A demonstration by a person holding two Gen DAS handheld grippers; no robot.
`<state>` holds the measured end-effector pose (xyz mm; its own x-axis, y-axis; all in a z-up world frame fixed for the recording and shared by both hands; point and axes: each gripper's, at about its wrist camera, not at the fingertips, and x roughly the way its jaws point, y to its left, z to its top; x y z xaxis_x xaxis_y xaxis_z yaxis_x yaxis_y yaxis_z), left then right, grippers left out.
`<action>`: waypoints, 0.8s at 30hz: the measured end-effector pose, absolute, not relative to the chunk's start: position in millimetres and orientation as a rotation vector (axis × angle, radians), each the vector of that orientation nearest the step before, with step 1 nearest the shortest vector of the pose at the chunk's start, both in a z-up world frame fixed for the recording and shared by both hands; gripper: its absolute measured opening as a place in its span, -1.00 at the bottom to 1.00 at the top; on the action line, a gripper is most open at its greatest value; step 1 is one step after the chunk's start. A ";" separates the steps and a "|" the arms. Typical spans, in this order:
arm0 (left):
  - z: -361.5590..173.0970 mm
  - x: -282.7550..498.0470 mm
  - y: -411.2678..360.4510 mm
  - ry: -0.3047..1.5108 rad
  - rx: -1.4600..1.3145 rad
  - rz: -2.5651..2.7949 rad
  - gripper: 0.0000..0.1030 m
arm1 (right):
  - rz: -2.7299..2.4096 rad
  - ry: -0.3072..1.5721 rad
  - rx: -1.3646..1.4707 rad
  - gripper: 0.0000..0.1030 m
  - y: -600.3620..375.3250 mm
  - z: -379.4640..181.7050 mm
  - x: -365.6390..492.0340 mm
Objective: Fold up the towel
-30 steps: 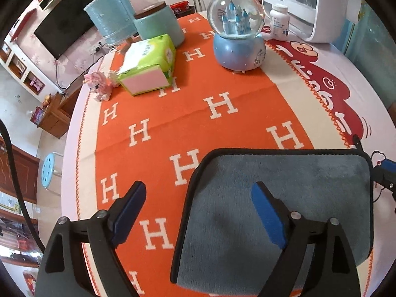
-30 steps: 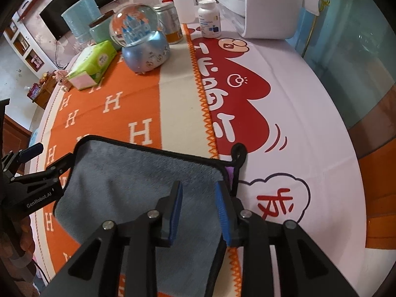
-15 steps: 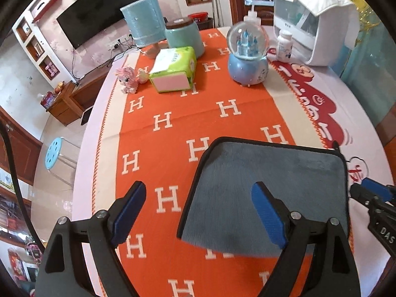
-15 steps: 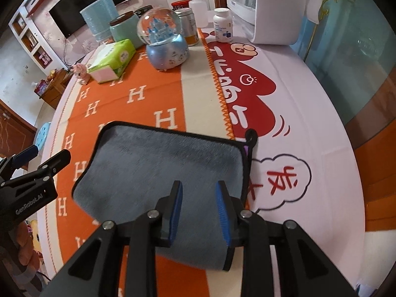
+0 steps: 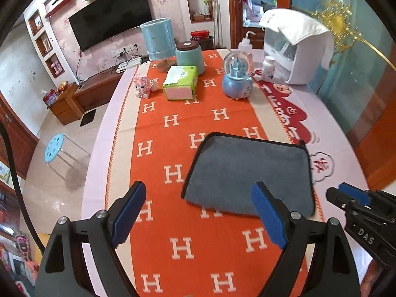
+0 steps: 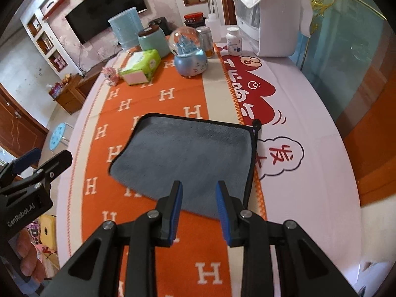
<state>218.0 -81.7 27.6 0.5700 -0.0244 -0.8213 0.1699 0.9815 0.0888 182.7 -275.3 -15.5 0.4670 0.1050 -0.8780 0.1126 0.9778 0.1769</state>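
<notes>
A grey towel (image 5: pixel 247 173) with a black edge lies folded flat on the orange H-pattern cloth (image 5: pixel 173 121); it also shows in the right wrist view (image 6: pixel 188 156). My left gripper (image 5: pixel 198 198) is wide open and empty, raised above and in front of the towel's near edge. My right gripper (image 6: pixel 199 193) is open with a narrower gap, empty, raised above the towel's near right part. The right gripper also shows in the left wrist view (image 5: pixel 346 195), right of the towel. The left gripper shows at the left of the right wrist view (image 6: pixel 37 160).
At the table's far end stand a snow globe (image 5: pixel 237 79), a green tissue pack (image 5: pixel 180 81), a teal jar (image 5: pixel 189 57), a pill bottle (image 5: pixel 268 69), a white appliance (image 5: pixel 297 49) and a small pink toy (image 5: pixel 142 86). A blue stool (image 5: pixel 54 148) stands on the floor left.
Both grippers have pulled back and up from the towel, which now lies farther away and released. The right gripper's gap has widened slightly.
</notes>
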 end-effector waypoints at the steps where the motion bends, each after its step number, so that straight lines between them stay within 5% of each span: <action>1: 32.3 209.2 -79.6 0.953 0.153 -0.120 0.67 | 0.000 1.081 0.215 -0.46 -273.0 -11.6 175.9; 24: 23.1 68.4 -37.0 0.903 0.042 -0.089 0.67 | 0.089 1.010 0.192 -0.46 -238.4 -3.6 62.9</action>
<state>68.4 -37.0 23.1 0.6161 -0.0591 -0.7854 0.0949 0.9955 -0.0006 62.9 -238.3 -3.6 0.5302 0.1623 -0.8322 0.0146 0.9796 0.2003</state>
